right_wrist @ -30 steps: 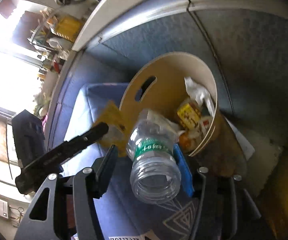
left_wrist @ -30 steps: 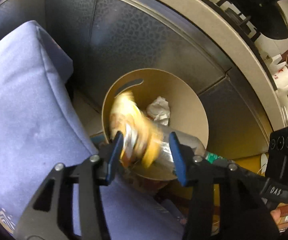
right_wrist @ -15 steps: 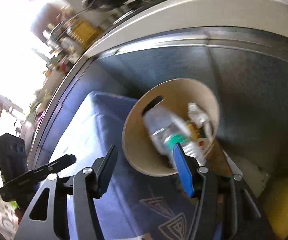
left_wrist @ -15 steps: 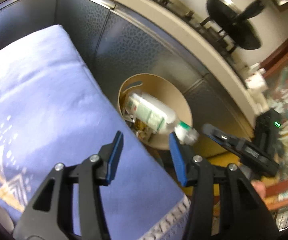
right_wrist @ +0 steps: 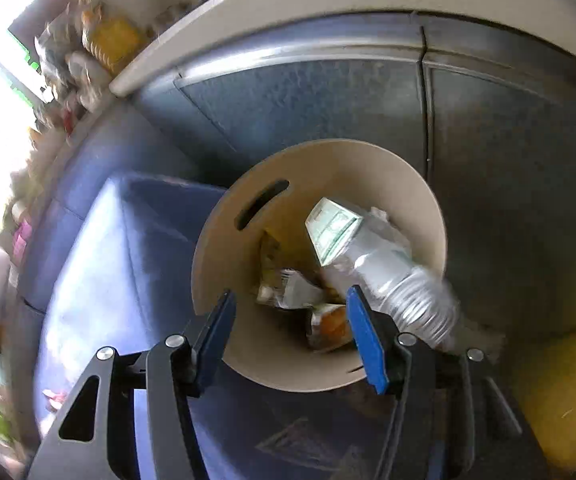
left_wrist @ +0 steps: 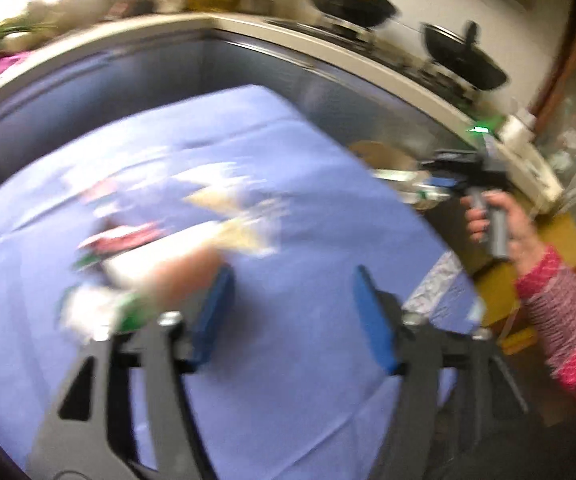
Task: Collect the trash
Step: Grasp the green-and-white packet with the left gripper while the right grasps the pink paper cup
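Observation:
In the right wrist view a beige bin (right_wrist: 215, 240) stands beside the blue-clothed table. A clear plastic bottle (right_wrist: 388, 268) lies slanted in the bin on crumpled wrappers (right_wrist: 288, 292). My right gripper (right_wrist: 290, 296) hangs open over the bin's near rim with nothing between its pads. The left wrist view is blurred. My left gripper (left_wrist: 292, 276) is over the blue cloth (left_wrist: 288, 400), its jaws opening and nothing between them. Smeared litter lies on the cloth: a red and white wrapper (left_wrist: 123, 240), a pale wrapper (left_wrist: 239, 232) and a white and green piece (left_wrist: 99, 312).
A hand (left_wrist: 500, 220) in a pink sleeve (left_wrist: 560, 312) holds the right gripper (left_wrist: 440, 176) over the bin (left_wrist: 376, 150). Grey cabinet doors (right_wrist: 368, 92) stand behind the bin, under a counter with black pans (left_wrist: 464, 60). Yellow floor (right_wrist: 560, 392) shows at the right.
The wrapper left my left gripper and the bottle left my right one; both lie in the bin. My left gripper swung from the bin to over the table, jaws wider.

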{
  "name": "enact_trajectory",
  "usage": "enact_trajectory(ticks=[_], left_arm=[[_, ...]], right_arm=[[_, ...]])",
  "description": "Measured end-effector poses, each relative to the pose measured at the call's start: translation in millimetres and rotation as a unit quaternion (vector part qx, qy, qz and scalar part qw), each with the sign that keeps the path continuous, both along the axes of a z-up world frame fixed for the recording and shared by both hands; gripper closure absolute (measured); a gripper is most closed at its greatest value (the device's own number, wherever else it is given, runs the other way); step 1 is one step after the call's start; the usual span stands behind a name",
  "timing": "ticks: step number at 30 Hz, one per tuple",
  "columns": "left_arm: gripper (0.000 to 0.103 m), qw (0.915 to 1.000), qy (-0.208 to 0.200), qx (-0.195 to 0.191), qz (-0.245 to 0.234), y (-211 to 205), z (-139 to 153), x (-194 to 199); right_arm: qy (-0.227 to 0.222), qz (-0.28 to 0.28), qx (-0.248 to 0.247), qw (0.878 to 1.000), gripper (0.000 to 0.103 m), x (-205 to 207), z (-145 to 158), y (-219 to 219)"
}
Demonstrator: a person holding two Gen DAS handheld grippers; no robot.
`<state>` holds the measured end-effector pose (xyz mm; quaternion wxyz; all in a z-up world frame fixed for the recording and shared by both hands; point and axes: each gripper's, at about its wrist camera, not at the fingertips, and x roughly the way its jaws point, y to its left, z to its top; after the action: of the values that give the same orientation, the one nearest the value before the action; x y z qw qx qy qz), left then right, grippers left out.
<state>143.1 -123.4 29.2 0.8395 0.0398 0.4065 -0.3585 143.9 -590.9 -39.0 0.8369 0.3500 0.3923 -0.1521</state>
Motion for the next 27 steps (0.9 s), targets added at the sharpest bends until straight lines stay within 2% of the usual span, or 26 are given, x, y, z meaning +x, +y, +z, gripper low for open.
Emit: enact_trajectory(ticks=[2,4,6,8,10,12,13,16,18,20,24,27], left_arm=[[0.033,0.9987,-0.007,0.007,0.049,42.9,-1.0,-2.6],[0.033,0.9961,0.004,0.005,0.088,75.2,-5.1,-0.7],[0.033,0.9917,0.015,0.002,0.128,103.4,-11.7,1.9],[0.033,0.9885,0.023,-0.005,0.149,119.9,-17.7,2.9],[0.033,0.9869,0.03,-0.011,0.158,126.8,-23.6,3.8],[0.033,0.9865,0.021,0.0,0.162,127.3,-30.6,5.1],[0.033,0.9868,0.014,0.007,0.161,123.9,-33.6,6.7],[0.033,0.9878,0.009,0.021,0.154,119.5,-43.9,9.9],[0.033,0.9878,0.016,0.022,0.153,118.7,-50.4,12.3],[0.033,0.9871,0.022,0.021,0.158,121.5,-55.6,14.1],[0.033,0.9856,0.042,-0.001,0.164,135.2,-64.4,13.5],[0.033,0.9852,0.049,-0.007,0.164,142.7,-68.8,12.0]], right_arm=[[-0.038,0.023,-0.008,0.999,0.046,-5.7,18.2,23.4],[-0.063,0.06,-0.03,0.996,0.046,-7.9,35.6,51.9],[-0.094,0.115,-0.042,0.988,0.046,-8.0,54.6,91.2],[-0.117,0.174,-0.033,0.977,0.046,-6.1,66.4,130.7],[-0.125,0.225,-0.011,0.966,0.046,0.2,67.8,165.1],[-0.116,0.284,0.021,0.952,0.046,9.5,58.3,209.6],[-0.11,0.295,0.027,0.949,0.045,14.3,54.6,223.7],[-0.101,0.306,0.026,0.946,0.031,21.2,41.0,279.3],[-0.101,0.303,0.004,0.948,0.024,18.8,39.2,308.9],[-0.109,0.312,-0.028,0.943,0.02,13.9,42.1,336.8],[-0.122,0.33,-0.132,0.927,0.019,15.3,45.0,387.4],[-0.109,0.342,-0.185,0.915,0.019,23.6,35.7,415.6]])
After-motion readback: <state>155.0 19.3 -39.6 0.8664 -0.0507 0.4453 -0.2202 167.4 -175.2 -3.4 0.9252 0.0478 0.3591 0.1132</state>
